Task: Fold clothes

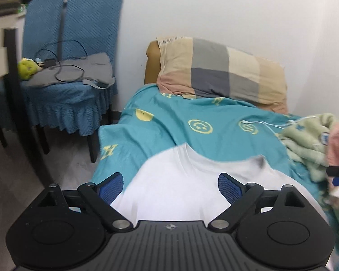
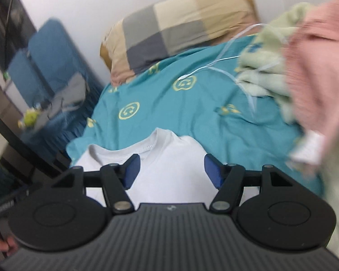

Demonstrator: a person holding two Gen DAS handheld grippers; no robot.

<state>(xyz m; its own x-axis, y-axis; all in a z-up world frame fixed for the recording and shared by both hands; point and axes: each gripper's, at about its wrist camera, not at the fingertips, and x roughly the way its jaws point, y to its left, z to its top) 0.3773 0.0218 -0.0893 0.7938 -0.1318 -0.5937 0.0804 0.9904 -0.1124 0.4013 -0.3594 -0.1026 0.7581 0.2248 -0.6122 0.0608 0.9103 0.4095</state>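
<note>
Both grippers, left gripper (image 1: pixel 170 186) and right gripper (image 2: pixel 171 172), jaws wide and empty above white T-shirt (image 1: pixel 169 187), pillow (image 1: pixel 221 72) at twelve o'clock

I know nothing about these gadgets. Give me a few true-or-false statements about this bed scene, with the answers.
1. The white cotton T-shirt lies on a teal bedsheet with yellow smiley prints. True.
2. The left tongs are clamped shut on the T-shirt. False: their blue pads stand wide apart, with the shirt lying beyond them.
3. A checked grey-and-beige pillow sits at the head of the bed by the wall. True.
4. The chair with the blue quilted cover has a bare seat. False: grey cloth, black cables and a green plush toy lie on it.
5. The right tongs are open. True.
</note>
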